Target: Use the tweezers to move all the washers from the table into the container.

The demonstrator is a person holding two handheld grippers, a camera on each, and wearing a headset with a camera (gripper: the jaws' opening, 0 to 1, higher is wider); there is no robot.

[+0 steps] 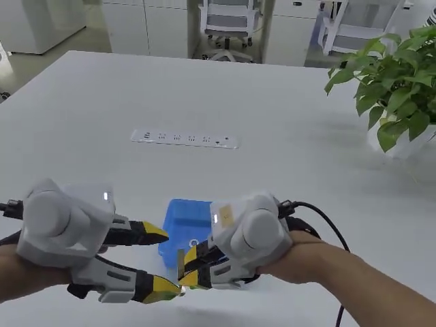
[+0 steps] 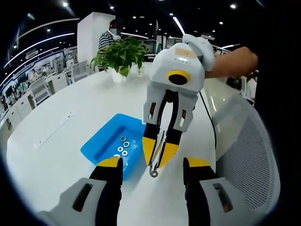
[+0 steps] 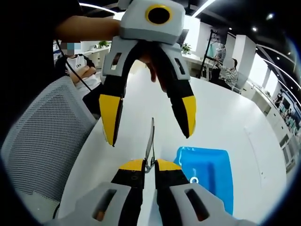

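The blue container [image 1: 182, 219] sits on the white table just beyond both grippers. Several washers [image 2: 121, 149] lie inside it. My right gripper [image 3: 150, 165] is shut on thin metal tweezers [image 3: 149, 139], which point toward the left gripper. In the left gripper view the tweezers [image 2: 159, 147] hang from the right gripper [image 2: 160, 150] with a small washer [image 2: 154, 173] at their tip, just off the container's near corner. My left gripper [image 2: 154, 162] is open with nothing in it, facing the right one. In the head view the left gripper [image 1: 165, 260] is beside the right gripper [image 1: 189, 267].
A white power strip [image 1: 184, 139] lies mid-table, and a potted plant [image 1: 398, 88] stands at the far right. A mesh office chair [image 3: 44, 146] is behind the near table edge. A cable [image 1: 327, 225] trails from the right gripper.
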